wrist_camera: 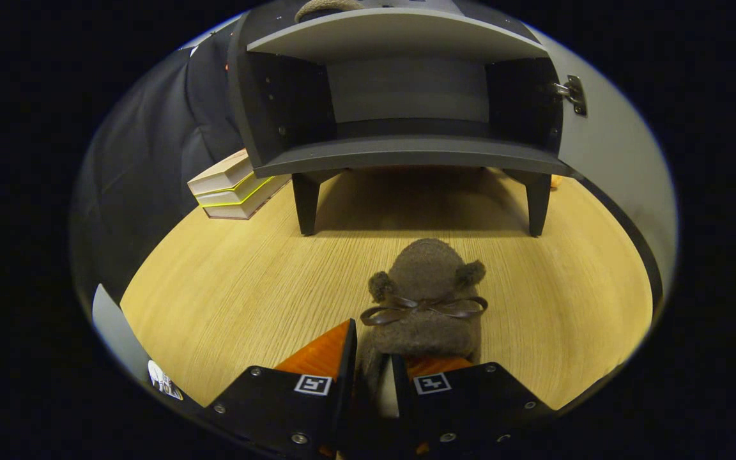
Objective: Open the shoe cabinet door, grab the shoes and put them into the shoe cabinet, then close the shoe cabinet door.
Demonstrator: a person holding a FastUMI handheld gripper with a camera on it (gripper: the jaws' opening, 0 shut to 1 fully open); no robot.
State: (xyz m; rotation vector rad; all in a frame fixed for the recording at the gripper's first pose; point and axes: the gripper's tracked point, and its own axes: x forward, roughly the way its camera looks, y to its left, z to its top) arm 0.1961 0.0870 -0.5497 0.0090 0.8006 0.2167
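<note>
A brown fuzzy slipper (427, 300) with two small ears and a ribbon bow lies toe-forward on the wooden floor (234, 281). Its heel edge sits between my fingers, and my gripper (374, 367) is shut on it. Beyond the slipper stands the dark grey shoe cabinet (406, 153) on short legs. Its door (617, 166) is swung open to the right, with a metal hinge (571, 93) showing. The lower compartment (406, 96) looks empty under an inner shelf (400, 35).
A stack of books (234, 186) lies on the floor left of the cabinet, against the dark cloth wall (151, 153). A round woven object (326, 7) rests above the shelf. The open door bounds the floor on the right.
</note>
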